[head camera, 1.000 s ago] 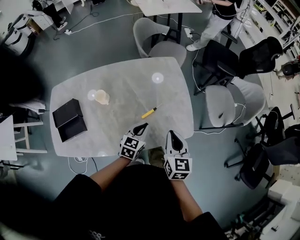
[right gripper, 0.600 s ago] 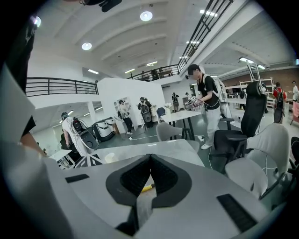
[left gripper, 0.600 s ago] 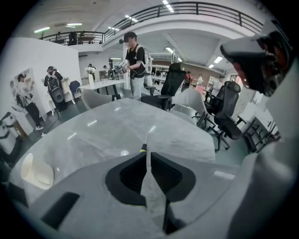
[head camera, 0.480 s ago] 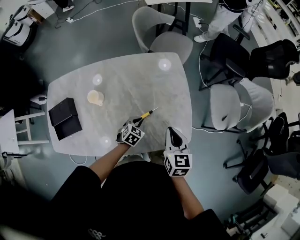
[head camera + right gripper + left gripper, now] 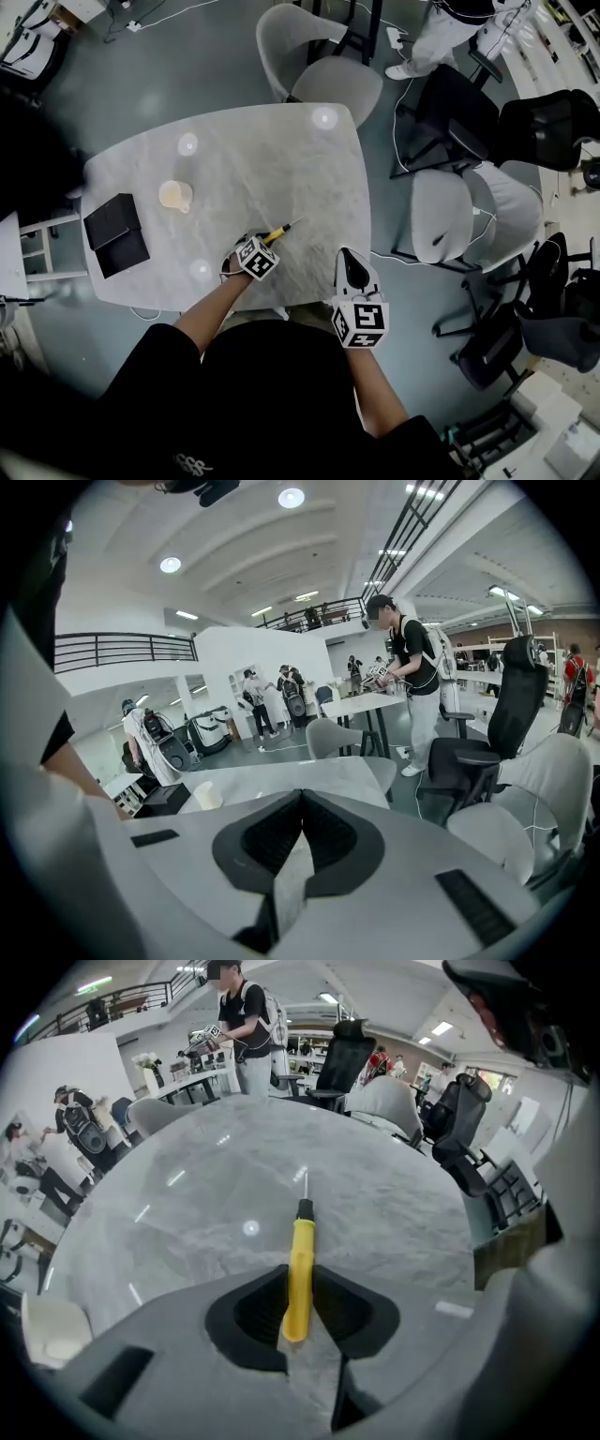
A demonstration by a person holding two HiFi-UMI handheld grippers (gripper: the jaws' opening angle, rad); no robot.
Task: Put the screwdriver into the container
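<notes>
1. The only markings are the square black-and-white markers on each gripper's cube. They carry no words.
2. The grey, marble-patterned surface [image 5: 281, 159] has rounded corners. Chairs [image 5: 323, 66] stand off its far and right sides.
3. The screwdriver [image 5: 277, 232] lies flat near the surface's near edge, its tip pointing away from the person.
4. The container [image 5: 173, 195], a pale translucent cup, stands upright well to the left of the screwdriver, with bare surface between them. A black box [image 5: 114, 234] sits near the left edge, just beyond the container.
5. The screwdriver [image 5: 300, 1269] has a yellow handle, a black collar and a thin metal shaft.
6. The left gripper [image 5: 298, 1274] is low over the surface. Its jaws are opening, with the yellow handle between them and close on either side.
7. The right gripper [image 5: 300, 799] hangs over the near right corner with its jaws together and nothing in them.
</notes>
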